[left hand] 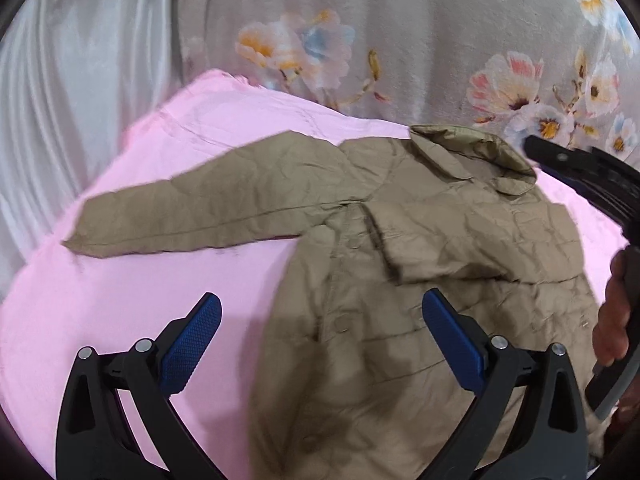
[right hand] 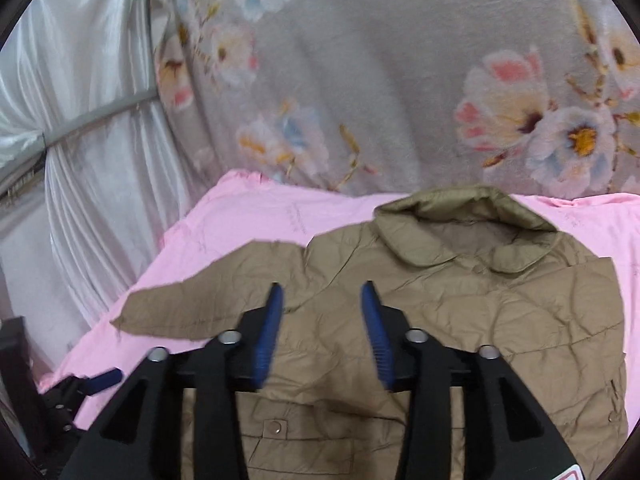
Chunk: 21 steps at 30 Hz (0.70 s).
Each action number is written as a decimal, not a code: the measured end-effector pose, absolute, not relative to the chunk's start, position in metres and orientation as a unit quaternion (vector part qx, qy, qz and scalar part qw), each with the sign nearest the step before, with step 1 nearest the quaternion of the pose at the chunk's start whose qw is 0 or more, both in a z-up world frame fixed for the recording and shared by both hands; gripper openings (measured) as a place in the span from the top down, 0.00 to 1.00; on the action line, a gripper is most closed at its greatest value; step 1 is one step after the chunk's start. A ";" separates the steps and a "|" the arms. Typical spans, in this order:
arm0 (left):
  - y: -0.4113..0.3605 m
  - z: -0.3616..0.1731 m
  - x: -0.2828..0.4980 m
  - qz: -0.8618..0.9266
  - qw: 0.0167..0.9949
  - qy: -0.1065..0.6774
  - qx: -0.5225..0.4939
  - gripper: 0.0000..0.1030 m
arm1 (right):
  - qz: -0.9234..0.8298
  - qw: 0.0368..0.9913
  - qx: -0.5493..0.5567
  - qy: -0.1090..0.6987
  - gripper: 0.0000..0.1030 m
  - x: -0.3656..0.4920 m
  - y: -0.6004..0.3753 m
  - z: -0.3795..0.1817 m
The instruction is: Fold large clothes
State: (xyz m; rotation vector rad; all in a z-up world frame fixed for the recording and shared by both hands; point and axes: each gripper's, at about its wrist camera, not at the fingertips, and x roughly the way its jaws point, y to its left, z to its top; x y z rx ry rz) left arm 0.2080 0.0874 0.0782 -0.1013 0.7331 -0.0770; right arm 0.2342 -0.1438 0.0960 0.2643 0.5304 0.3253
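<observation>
A tan jacket (left hand: pixel 420 248) lay on a pink sheet (left hand: pixel 140 300), one sleeve folded in; both the left gripper (left hand: pixel 320 312) and right gripper (right hand: pixel 322 300) hovered open and empty, the outstretched sleeve (left hand: pixel 192 208) likely next

jacket (left hand: pixel 420 248): plain khaki-tan all over, quilted stitching, snaps of the same tan
jacket collar (right hand: pixel 468 220): slightly greener olive-tan on the outer face
sheet (left hand: pixel 132 304): plain light pink, under the jacket
blanket (left hand: pixel 420 40): grey ground with large flowers in pink, cream, pale blue and white, yellow-orange centres, thin brown stems
curtain (left hand: pixel 80 80): glossy white-silver, no pattern
left gripper (left hand: pixel 320 340): black frame, silver bolts
left fingers (left hand: pixel 192 344): blue textured pads
right gripper (right hand: pixel 322 332): black frame, blue pads
</observation>
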 end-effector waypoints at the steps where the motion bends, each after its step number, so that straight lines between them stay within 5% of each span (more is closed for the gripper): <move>1: 0.085 0.076 0.217 -0.053 0.925 0.372 -0.065 0.05 | 0.151 0.945 0.138 0.256 0.50 0.230 -0.153 0.095; 10: 0.054 0.025 0.312 -0.108 0.850 0.482 -0.182 0.05 | -0.011 0.913 0.251 0.322 0.48 0.208 -0.299 0.029; 12: 0.046 0.025 0.318 -0.102 0.852 0.484 -0.172 0.17 | -0.039 0.890 0.296 0.345 0.47 0.203 -0.333 0.004; 14: 0.039 0.032 0.320 -0.110 0.858 0.474 -0.161 0.57 | -0.048 0.869 0.337 0.359 0.47 0.202 -0.355 -0.017; 16: 0.034 0.037 0.324 -0.109 0.861 0.473 -0.150 0.73 | -0.050 0.852 0.370 0.367 0.47 0.204 -0.370 -0.034; 17: 0.031 0.040 0.327 -0.107 0.866 0.469 -0.139 0.94 | -0.049 0.844 0.385 0.369 0.47 0.207 -0.375 -0.041; 21: 0.033 0.060 0.338 -0.097 0.886 0.439 -0.115 0.98 | -0.044 0.839 0.405 0.360 0.54 0.223 -0.383 -0.047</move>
